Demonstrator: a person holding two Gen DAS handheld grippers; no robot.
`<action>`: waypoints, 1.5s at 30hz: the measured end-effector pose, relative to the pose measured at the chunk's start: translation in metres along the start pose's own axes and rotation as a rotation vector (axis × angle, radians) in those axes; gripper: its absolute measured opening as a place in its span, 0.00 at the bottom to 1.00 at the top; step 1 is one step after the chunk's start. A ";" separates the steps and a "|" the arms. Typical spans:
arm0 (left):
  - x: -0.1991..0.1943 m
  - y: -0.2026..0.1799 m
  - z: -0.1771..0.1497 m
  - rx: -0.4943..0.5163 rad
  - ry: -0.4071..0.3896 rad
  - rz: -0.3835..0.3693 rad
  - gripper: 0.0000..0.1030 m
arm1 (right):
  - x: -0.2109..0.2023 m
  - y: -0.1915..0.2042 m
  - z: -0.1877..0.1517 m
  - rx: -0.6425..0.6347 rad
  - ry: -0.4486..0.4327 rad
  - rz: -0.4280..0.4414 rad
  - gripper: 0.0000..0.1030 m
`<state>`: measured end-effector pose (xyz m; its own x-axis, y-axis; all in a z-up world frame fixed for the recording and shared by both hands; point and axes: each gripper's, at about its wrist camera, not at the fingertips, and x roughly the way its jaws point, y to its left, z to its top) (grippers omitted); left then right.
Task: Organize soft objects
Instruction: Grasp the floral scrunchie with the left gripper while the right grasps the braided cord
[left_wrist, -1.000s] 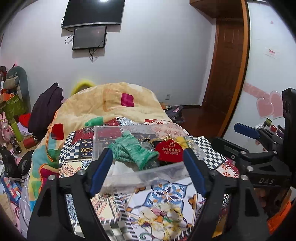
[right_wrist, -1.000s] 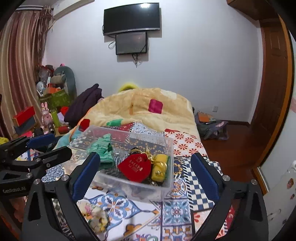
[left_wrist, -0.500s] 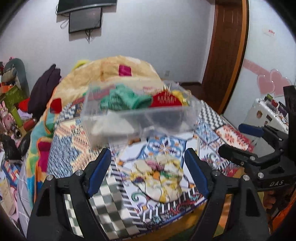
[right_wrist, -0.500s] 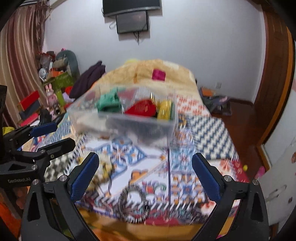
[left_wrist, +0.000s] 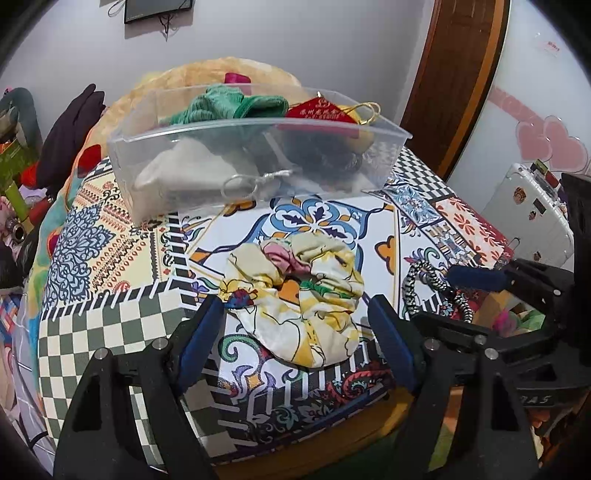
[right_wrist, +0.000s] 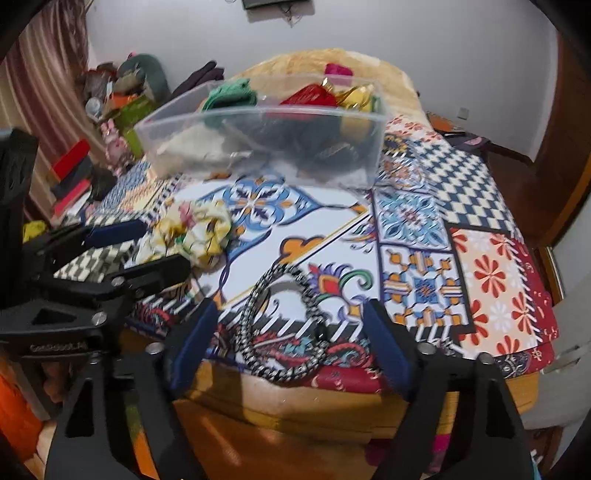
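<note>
Floral scrunchie (left_wrist: 295, 295) on patterned bedspread (left_wrist: 110, 258), near edge, between wide-spread fingers of left gripper (left_wrist: 295, 328), nothing gripped. Black-white braided loop (right_wrist: 280, 317) to right, framed by right gripper (right_wrist: 288, 332), also wide open, empty. Clear bin (left_wrist: 255, 155) farther back; contents behind wall indistinct.

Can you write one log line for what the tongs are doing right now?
left tongs: open, around floral scrunchie | right tongs: open, over braided loop | clear bin: holds soft things
</note>
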<state>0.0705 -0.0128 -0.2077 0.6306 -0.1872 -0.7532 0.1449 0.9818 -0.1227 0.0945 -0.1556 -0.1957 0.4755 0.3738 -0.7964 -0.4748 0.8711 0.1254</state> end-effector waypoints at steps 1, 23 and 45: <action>0.001 0.000 0.001 0.001 0.000 0.001 0.72 | 0.000 0.001 -0.001 -0.007 -0.004 -0.011 0.57; -0.054 0.005 0.027 0.020 -0.180 0.006 0.15 | -0.031 -0.005 0.027 -0.009 -0.140 -0.012 0.08; -0.063 0.018 0.037 -0.031 -0.240 0.005 0.16 | 0.026 -0.026 0.036 -0.017 -0.015 0.006 0.10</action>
<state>0.0616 0.0156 -0.1392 0.7951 -0.1807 -0.5789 0.1199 0.9826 -0.1420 0.1465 -0.1570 -0.1984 0.4836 0.3843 -0.7864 -0.4903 0.8632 0.1203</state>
